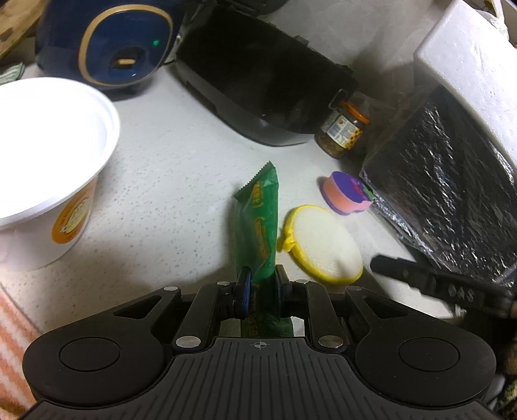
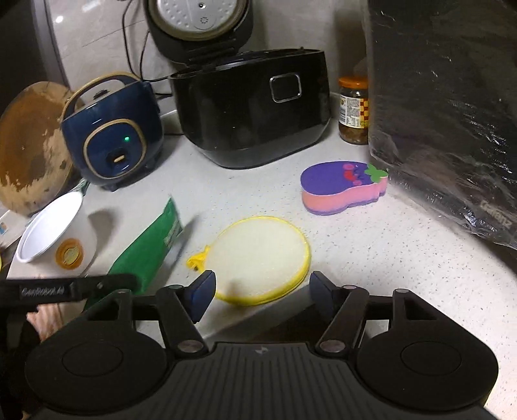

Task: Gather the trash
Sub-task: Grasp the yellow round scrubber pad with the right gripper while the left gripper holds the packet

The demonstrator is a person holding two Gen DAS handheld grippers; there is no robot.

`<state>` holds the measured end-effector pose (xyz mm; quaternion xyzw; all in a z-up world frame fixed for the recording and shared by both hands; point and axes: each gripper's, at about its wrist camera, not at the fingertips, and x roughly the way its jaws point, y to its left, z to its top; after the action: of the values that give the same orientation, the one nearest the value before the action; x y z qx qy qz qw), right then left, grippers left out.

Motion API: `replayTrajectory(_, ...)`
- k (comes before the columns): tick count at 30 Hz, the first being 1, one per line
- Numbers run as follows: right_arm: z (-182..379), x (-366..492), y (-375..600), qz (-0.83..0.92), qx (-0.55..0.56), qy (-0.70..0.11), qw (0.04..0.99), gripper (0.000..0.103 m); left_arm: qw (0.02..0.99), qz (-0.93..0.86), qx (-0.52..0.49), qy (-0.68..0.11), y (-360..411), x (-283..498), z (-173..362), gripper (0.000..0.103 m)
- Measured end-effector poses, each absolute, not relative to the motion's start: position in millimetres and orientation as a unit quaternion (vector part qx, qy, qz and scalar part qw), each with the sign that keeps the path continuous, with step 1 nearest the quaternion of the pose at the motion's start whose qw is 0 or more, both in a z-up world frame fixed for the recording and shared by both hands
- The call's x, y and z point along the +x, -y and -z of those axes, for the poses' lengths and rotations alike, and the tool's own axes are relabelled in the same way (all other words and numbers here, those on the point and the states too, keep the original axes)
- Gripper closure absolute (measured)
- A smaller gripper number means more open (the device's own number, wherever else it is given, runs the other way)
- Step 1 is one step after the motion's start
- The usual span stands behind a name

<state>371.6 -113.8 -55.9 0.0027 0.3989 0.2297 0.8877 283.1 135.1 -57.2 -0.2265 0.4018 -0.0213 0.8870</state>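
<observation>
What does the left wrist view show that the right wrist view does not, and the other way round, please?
Only the left wrist view shows the left gripper shut on the green wrapper, and a white foam box.

Only the right wrist view shows the right gripper open above the yellow-rimmed round pad, the black cooker's raised lid, and a round wooden board.

Both show the white cup, blue cooker, black cooker, jar, purple-and-pink sponge and the counter.

The round pad (image 2: 260, 260) lies on the counter (image 2: 371, 258) between wrapper (image 2: 152, 248) and sponge (image 2: 342, 187).
</observation>
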Motion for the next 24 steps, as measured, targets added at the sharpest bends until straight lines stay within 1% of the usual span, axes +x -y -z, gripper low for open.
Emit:
replayTrajectory(6, 77, 408, 104, -0.199, 0.023, -0.414, 0.888, 0.038, 0.886, 0.017, -0.231, -0.402, -137, 280, 55, 0.085)
replayTrajectory(7, 80, 411, 102, -0.197, 0.029, -0.417, 0.887, 0.042, 0.887, 0.018, -0.23, -0.4, -137, 280, 54, 0.085)
replayTrajectory(8, 82, 411, 101, -0.2, 0.032, -0.421, 0.884, 0.047, 0.887, 0.018, -0.231, -0.399, -137, 281, 53, 0.085)
replayTrajectory(10, 83, 404, 95, -0.214, 0.017, -0.427, 0.878, 0.078, 0.888, 0.018, -0.232, -0.398, -137, 285, 52, 0.085)
replayTrajectory(12, 83, 392, 90, -0.229, -0.004, -0.428, 0.874, 0.088, 0.886, 0.018, -0.233, -0.4, -135, 289, 53, 0.085)
replayTrajectory(13, 84, 385, 88, -0.238, -0.011, -0.43, 0.871, 0.091, 0.886, 0.019, -0.233, -0.401, -134, 291, 53, 0.085)
replayTrajectory(15, 85, 373, 87, -0.253, -0.013, -0.435, 0.864, 0.094, 0.885, 0.021, -0.233, -0.402, -130, 297, 53, 0.085)
replayTrajectory(19, 81, 351, 87, -0.283, -0.009, -0.44, 0.852, 0.094, 0.888, 0.022, -0.222, -0.402, -124, 309, 51, 0.085)
replayTrajectory(22, 70, 343, 89, -0.283, -0.015, -0.418, 0.863, 0.093, 0.89, 0.024, -0.214, -0.402, -120, 317, 50, 0.085)
replayTrajectory(23, 66, 343, 90, -0.277, -0.018, -0.409, 0.869, 0.093, 0.89, 0.024, -0.211, -0.403, -118, 318, 50, 0.085)
replayTrajectory(24, 63, 344, 91, -0.269, -0.022, -0.4, 0.876, 0.086, 0.891, 0.025, -0.208, -0.402, -117, 319, 50, 0.085)
